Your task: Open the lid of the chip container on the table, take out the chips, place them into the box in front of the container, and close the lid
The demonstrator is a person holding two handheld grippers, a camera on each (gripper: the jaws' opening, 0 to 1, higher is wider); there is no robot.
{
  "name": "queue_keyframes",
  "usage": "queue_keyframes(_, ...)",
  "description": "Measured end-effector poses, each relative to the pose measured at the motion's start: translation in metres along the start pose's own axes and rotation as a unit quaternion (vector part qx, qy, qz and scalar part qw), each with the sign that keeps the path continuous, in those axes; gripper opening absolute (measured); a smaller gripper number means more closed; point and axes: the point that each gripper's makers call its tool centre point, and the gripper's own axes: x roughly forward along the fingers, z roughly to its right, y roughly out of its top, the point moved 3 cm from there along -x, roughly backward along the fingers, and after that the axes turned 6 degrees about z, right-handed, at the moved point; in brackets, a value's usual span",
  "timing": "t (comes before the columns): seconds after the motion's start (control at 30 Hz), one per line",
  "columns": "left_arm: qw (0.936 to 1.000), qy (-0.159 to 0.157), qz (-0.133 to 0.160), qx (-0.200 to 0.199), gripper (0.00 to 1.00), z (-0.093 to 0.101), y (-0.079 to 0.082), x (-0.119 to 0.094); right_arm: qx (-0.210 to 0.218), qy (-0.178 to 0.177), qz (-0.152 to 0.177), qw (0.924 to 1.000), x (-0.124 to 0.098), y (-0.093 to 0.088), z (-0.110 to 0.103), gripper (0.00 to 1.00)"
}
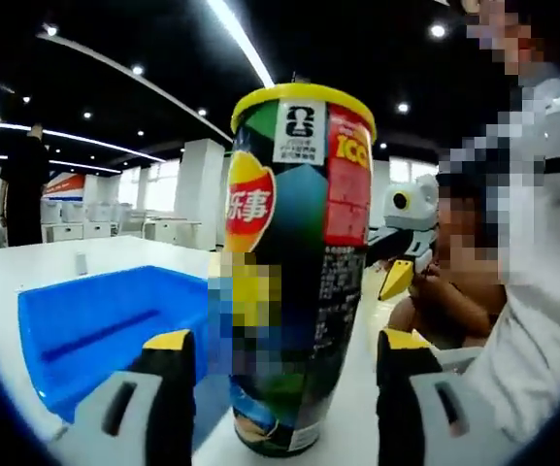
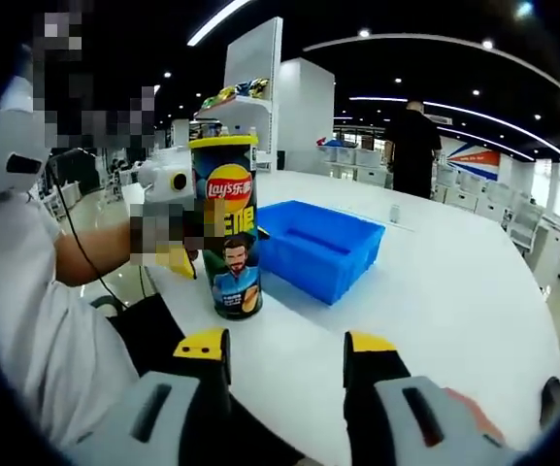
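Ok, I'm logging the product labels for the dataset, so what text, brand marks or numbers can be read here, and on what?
"Lay's" with "乐事" beneath: red and yellow logo on the tall dark chip can with the yellow lid, right gripper view.
"乐事": same logo, left gripper view.
"100": yellow figures on the can's red panel, cut off at the edge.
Fine print on that panel and the white badge near the lid: too small to read.
Blue plastic box: no text.

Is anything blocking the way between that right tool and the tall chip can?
Nothing visible does. In the right gripper view, only bare white table lies between the right tool and the chip can, which stands upright with its yellow lid on. The blue box sits beside the can.
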Motion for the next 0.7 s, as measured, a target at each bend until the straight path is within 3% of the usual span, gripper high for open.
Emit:
queue_keyframes(0.27,0.9998,-0.016,0.008,-0.006,0.61,0.0042,0.0017,0.0014,-0.002,0.008,-0.004,1.0,0.0034,-0.0033,-0.0041,0.45)
queue_keyframes(0.57,0.9997,-0.021,0.011,-0.004,0.61,0.0085,0.0002,-0.001,0.001,0.01,-0.001,0.9999,0.0035,-0.0039,-0.0053,0.45)
queue_keyframes(0.7,0.9995,-0.017,0.027,-0.001,0.57,0.0064,0.0027,-0.0044,-0.001,0.012,0.002,0.9999,0.0023,-0.003,-0.0063,0.45)
